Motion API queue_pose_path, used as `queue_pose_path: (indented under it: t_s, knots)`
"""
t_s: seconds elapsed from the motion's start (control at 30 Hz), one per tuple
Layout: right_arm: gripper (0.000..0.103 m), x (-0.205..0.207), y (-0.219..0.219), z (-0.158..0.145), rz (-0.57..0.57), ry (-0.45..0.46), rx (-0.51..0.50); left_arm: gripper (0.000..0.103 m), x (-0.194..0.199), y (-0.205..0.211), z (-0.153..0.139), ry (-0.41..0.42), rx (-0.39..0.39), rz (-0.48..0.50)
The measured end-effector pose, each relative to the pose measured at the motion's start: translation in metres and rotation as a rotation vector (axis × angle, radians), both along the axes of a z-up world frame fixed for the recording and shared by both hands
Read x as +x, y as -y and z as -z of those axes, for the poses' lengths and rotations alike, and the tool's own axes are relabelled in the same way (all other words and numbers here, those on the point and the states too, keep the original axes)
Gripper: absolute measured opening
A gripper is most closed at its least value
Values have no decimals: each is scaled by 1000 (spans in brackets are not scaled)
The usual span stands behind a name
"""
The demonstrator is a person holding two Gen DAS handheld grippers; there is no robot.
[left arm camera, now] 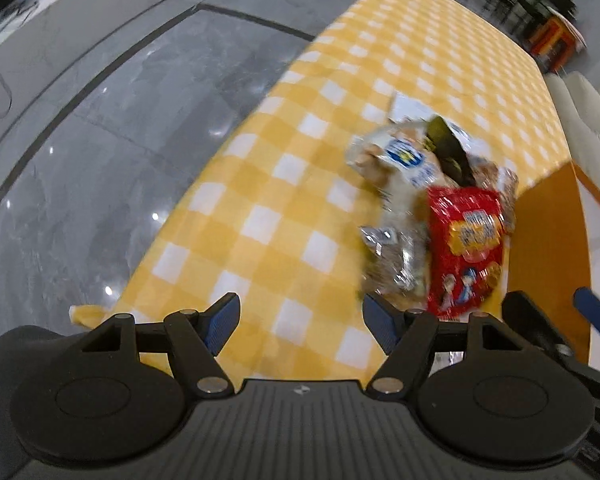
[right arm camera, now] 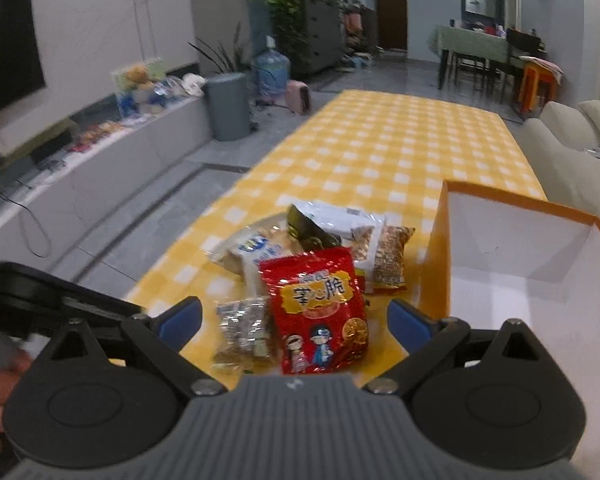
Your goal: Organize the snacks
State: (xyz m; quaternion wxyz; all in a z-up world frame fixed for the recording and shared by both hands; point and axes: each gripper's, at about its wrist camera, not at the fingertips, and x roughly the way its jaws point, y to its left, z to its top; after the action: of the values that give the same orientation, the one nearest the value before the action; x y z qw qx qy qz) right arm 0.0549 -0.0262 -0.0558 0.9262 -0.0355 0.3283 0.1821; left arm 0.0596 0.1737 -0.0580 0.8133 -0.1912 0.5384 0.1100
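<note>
One red snack packet (right arm camera: 319,312) lies lengthwise toward camera.

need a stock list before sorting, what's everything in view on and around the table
red snack bag: one, red with cartoon figures, nearest in the pile, beside the box
silver packet: one, clear and silver, left of the red bag
blue-label packet: one, pale with blue label, behind the pile's left
dark packet: one, black, on top at the back
peanut packet: one, brown, nearest the box
orange box: one, orange outside, white inside, open, right of the pile
tablecloth: one, yellow and white check
grey bin: one, on the floor
water jug: one, blue
left claw: open, holds nothing
right claw: open, holds nothing
</note>
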Motion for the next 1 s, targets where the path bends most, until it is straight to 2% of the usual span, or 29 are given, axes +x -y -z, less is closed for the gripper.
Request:
queue_pose_path:
  t_s: [0.17, 0.27, 0.3, 0.43, 0.5, 0.57, 0.67, 0.77, 0.87, 0.9, 0.93, 1.0]
  knots:
    - [97, 33, -17, 26, 14, -16, -125, 82, 1, -18, -1, -1, -51, -46]
    - [97, 51, -22, 41, 21, -36, -158, 82, 2, -22, 1, -12, -67, -57]
    - [97, 54, -26, 44, 11, -17, -189, 82, 2, -23, 3, -27, -82, -63]
    - [99, 70, -47, 57, 10, -53, -365, 82, 4, -23, 5, -41, -124, -68]
    - [100, 76, -51, 62, 18, -56, -407, 82, 5, -21, 6, -43, -125, -67]
    - [100, 80, -53, 64, 1, -48, -421, 82, 6, -20, 6, -51, -130, -68]
    - [99, 86, -58, 64, -59, -94, -417, 82, 7, -19, 10, -69, -153, -64]
    - [99, 87, -65, 68, -85, -94, -457, 82, 8, -20, 11, -73, -165, -73]
    - [92, 103, -60, 78, -45, -193, -410, 82, 7, -21, 11, -76, -161, -80]
    - [86, 107, -58, 80, -36, -214, -388, 82, 6, -21, 10, -76, -160, -83]
    - [79, 110, -55, 82, -35, -225, -364, 82, 7, -21, 10, -75, -159, -84]
    - [76, 113, -53, 86, -22, -238, -339, 82, 7, -21, 11, -77, -159, -84]
